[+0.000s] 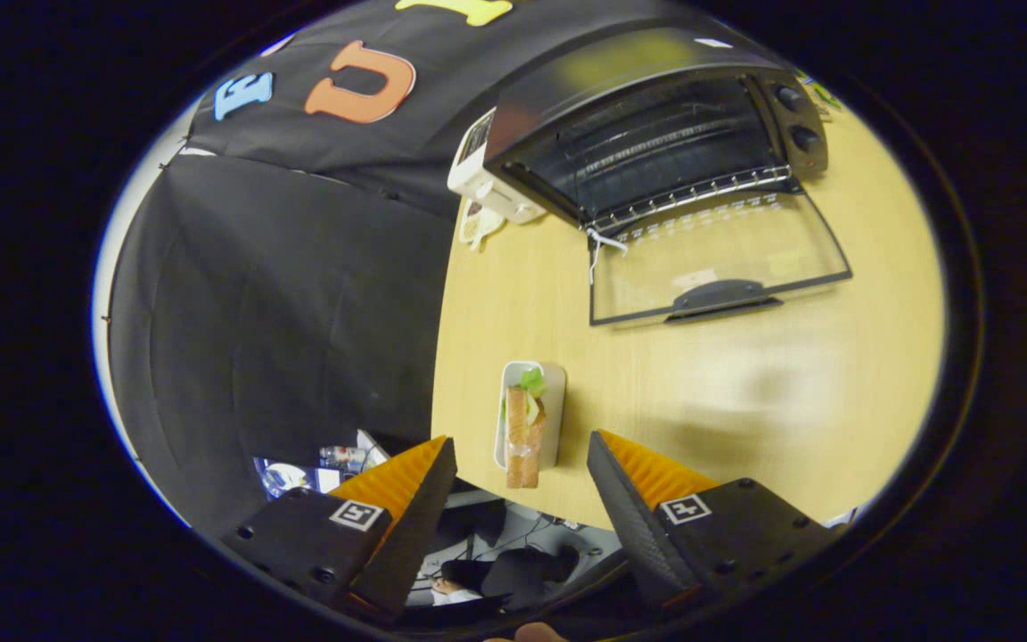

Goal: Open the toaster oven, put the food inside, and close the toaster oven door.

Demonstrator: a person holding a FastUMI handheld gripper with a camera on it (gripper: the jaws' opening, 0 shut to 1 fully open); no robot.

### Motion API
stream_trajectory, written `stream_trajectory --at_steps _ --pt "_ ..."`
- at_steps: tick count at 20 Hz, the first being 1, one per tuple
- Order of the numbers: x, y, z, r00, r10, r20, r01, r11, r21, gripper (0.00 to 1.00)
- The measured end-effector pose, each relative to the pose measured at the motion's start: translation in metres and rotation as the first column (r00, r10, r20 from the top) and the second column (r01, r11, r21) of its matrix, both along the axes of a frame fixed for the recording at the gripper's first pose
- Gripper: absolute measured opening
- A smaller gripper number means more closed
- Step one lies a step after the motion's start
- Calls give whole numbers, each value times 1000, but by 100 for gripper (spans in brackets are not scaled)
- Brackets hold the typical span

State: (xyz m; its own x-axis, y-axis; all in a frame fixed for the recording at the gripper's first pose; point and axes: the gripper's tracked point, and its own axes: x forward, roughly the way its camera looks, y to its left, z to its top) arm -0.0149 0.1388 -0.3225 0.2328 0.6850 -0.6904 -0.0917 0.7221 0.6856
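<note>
Gripper (522,446) fingers spread wide and holding nothing, layered sandwich (524,439) in a narrow white rectangular tray (554,406) lay between and just ahead of them, possibly overhanging the light wooden table (745,374) edge, black toaster oven (647,125) beyond, glass door (718,259) folded down flat.

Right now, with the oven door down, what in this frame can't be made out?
- Toaster oven interior: dark behind the wire rack; its far back is unreadable.
- White appliance: mostly hidden behind the oven.
- Sandwich in its white tray: filling too small to identify beyond green leaf.
- Control knobs: settings too small.
- Gripper, open: height above the table unclear.
</note>
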Motion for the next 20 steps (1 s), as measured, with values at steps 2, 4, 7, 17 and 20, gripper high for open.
stream_trajectory --at_steps 2,4,7,17,20 --pt "-4 12 -12 999 25 -30 -26 1000 -9 96" --pt "-5 24 -26 998 50 -50 -51 999 -17 94" --pt "-3 38 -43 995 71 -76 -73 997 -26 88" --pt "-1 61 -77 986 78 -150 -85 996 -41 53" --pt "-1 60 -76 985 76 -156 -83 996 -39 40"
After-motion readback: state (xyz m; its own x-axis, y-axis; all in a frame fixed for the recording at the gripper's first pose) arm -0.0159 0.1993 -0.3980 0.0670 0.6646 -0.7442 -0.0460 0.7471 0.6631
